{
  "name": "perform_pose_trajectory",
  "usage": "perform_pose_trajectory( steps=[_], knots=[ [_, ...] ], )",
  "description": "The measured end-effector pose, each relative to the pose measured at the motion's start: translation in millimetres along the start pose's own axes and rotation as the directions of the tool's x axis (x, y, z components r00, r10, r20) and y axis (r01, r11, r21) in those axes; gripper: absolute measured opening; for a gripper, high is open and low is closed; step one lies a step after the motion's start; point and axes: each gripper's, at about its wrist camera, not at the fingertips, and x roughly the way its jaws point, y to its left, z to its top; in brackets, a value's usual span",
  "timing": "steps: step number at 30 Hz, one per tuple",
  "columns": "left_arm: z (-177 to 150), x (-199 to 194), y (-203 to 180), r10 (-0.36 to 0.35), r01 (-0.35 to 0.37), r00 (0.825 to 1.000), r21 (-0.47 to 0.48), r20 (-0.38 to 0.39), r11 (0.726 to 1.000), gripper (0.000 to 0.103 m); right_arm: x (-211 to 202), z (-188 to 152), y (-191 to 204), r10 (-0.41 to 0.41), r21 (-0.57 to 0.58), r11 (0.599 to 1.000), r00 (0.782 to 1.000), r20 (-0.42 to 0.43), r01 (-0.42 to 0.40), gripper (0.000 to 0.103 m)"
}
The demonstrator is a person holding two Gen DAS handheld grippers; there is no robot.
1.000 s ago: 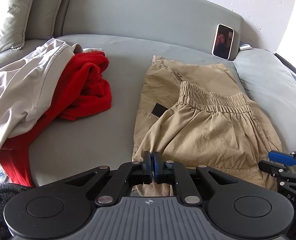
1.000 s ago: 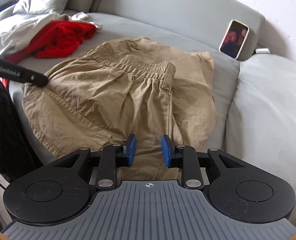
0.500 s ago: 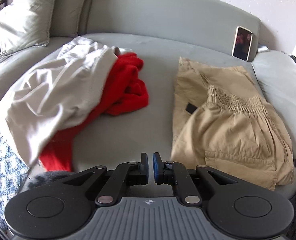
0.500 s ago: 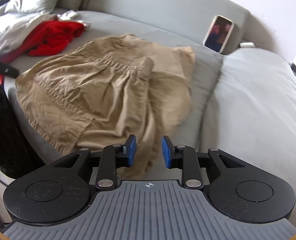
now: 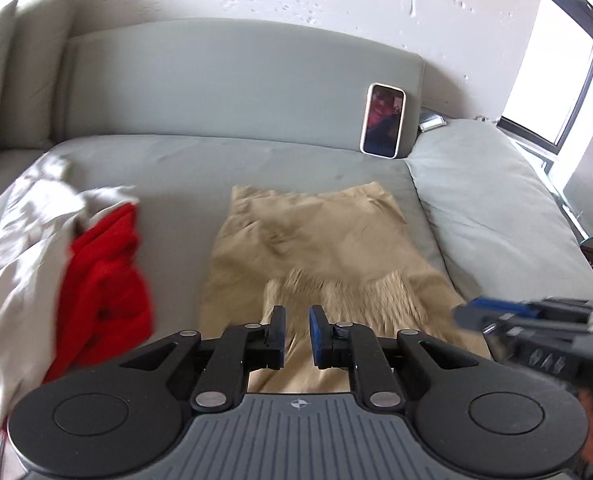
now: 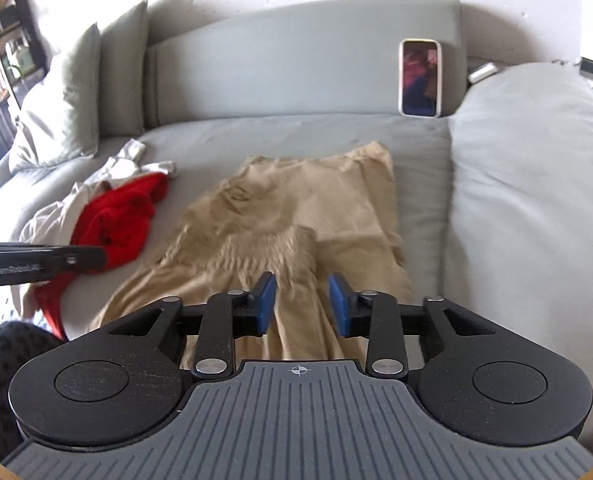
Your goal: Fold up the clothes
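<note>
Spread on the sofa (image 5: 176,152) seat: folded trousers (image 5: 320,240) in the middle, a heap of 2 garments (image 5: 56,260) to their left, well apart. Propped upright against the backrest behind the trousers, toward the right: a phone (image 5: 382,126). Right of the trousers, just beside them: a seat cushion (image 5: 488,208). At the far left end, leaning on the backrest: 2 pillows (image 6: 84,92).

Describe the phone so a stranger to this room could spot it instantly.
Start at the grey sofa and look to the right end of its backrest. The phone stands upright there, leaning against the backrest, beyond the tan garment. It is the only hard, white-edged thing with a lit screen; everything else nearby is cloth.
</note>
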Motion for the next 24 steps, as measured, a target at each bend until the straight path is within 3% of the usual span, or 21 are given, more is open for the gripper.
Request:
perform_pose_trajectory(
  steps=[4,7,12,13,14,15,20,24],
  knots=[
    [8,62,4,0.034,-0.037,0.996,-0.032,-0.086,0.999,0.012,39,12,6,0.028,0.014,1.0,0.999,-0.019,-0.027,0.025],
    [-1,93,13,0.034,-0.04,0.989,-0.039,-0.141,0.998,0.012,74,14,10,-0.018,-0.028,0.999,0.999,-0.026,0.017,0.025],
    [1,84,13,0.042,-0.045,0.987,-0.014,-0.153,0.999,0.014,116,7,1,-0.063,-0.064,0.996,0.991,-0.12,0.056,0.028],
    [3,76,13,0.053,-0.055,0.987,-0.008,-0.153,0.998,0.02,111,11,-1,-0.053,-0.043,0.998,0.991,-0.126,0.047,0.029],
    [4,67,13,0.059,-0.061,0.987,-0.006,-0.152,0.998,0.035,105,15,-3,-0.042,-0.022,0.999,0.991,-0.129,0.039,0.029],
    [4,56,15,0.045,-0.047,0.989,-0.014,-0.144,0.999,0.044,95,18,-5,-0.032,-0.001,0.999,0.992,-0.126,0.032,0.033],
    [7,5,24,-0.026,0.02,0.994,-0.055,-0.102,0.998,0.046,20,19,-31,0.056,0.119,0.992,0.993,-0.107,-0.043,0.042],
    [11,-36,31,-0.08,0.074,0.995,-0.084,-0.064,0.994,0.053,-34,19,-44,0.063,0.155,0.987,0.992,-0.11,-0.045,0.046]
  ],
)
